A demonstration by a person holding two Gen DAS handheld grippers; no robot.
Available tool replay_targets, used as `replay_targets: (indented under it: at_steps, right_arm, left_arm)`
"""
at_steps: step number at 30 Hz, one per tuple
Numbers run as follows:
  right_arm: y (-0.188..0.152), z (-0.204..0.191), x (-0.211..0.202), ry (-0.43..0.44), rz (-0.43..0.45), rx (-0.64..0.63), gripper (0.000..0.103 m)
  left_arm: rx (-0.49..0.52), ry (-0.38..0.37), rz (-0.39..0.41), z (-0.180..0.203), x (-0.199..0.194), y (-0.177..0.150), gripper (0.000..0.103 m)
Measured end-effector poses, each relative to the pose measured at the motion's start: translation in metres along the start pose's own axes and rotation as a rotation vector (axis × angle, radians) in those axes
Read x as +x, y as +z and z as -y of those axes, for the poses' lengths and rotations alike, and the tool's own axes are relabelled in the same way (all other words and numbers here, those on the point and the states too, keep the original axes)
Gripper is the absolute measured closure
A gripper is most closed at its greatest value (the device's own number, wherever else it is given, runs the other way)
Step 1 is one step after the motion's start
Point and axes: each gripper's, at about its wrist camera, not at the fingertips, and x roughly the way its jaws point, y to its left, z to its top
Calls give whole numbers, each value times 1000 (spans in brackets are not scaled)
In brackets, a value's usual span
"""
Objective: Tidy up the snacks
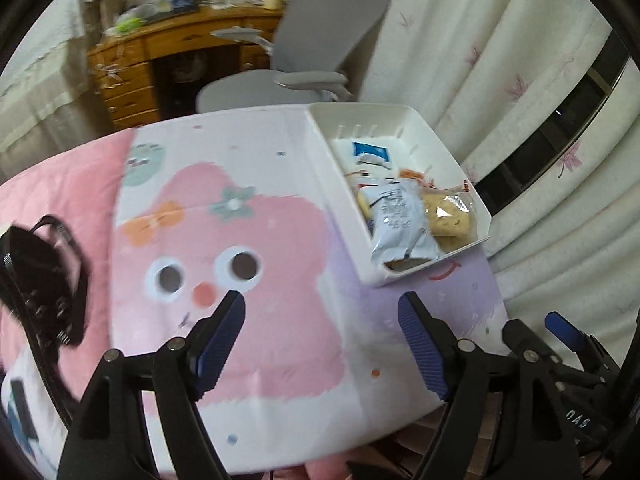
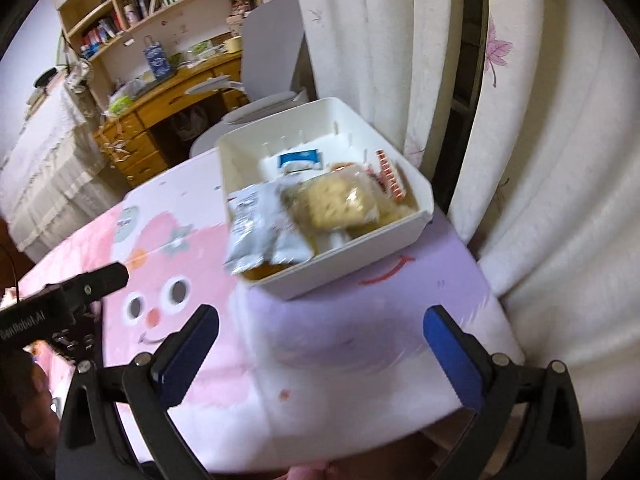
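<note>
A white plastic bin (image 1: 320, 160) (image 2: 340, 272) sits at the far right of a table with a pink cartoon cloth (image 1: 256, 240) (image 2: 320, 340). It holds several snacks: a silver-white packet (image 1: 396, 220) (image 2: 256, 228), a clear-wrapped yellow cake (image 1: 448, 216) (image 2: 340, 200), a blue-and-white packet (image 1: 370, 154) (image 2: 300, 160) and a red-striped packet (image 2: 388, 176). My left gripper (image 1: 320, 304) is open and empty over the cloth, short of the bin. My right gripper (image 2: 320, 320) is open and empty, just before the bin's near wall.
White curtains (image 1: 500, 60) (image 2: 540, 160) hang right behind the table. A grey office chair (image 1: 320, 40) and a cluttered wooden desk (image 1: 160, 48) (image 2: 160, 104) stand beyond the far edge. The left gripper's body (image 2: 60, 304) shows at left in the right wrist view.
</note>
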Motion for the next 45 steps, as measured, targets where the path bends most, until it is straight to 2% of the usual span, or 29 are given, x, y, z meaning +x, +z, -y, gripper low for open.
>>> replay_targets:
  at_steps: [4, 9, 16, 23, 25, 26, 28, 31, 33, 40, 45]
  right_arm:
    - [-13, -8, -24, 43, 2, -33, 1]
    - [-25, -15, -46, 81, -12, -96, 1]
    - [-30, -14, -67, 151, -44, -182, 1]
    - [-11, -3, -83, 196, -47, -277, 1]
    - [-3, 5, -86, 198, -46, -290, 1]
    - [0, 7, -87, 204, -48, -286, 1]
    - [5, 12, -88, 235, -63, -288, 1]
    - [6, 13, -91, 271, -76, -322, 1]
    - [5, 16, -94, 297, -74, -322, 1]
    - [5, 30, -103, 286, 1, -327, 0]
    - [6, 34, -101, 246, 13, -353, 0]
  left_arm:
    - [-17, 36, 49, -5, -37, -22, 22]
    - [-34, 50, 67, -1, -66, -41, 22]
    - [-29, 80, 85, 29, -76, -46, 22]
    - [-65, 93, 99, 63, -75, -41, 20]
    - [-69, 116, 107, 72, -77, -43, 20]
    - [-67, 129, 115, 76, -79, -44, 19]
    - [-74, 141, 125, 81, -83, -45, 10]
    - [-94, 156, 146, 86, -89, -49, 8]
    - [-103, 195, 155, 90, -90, -52, 4]
    - [-157, 285, 204, 102, -96, -67, 1]
    - [-147, 297, 234, 115, -97, -69, 1]
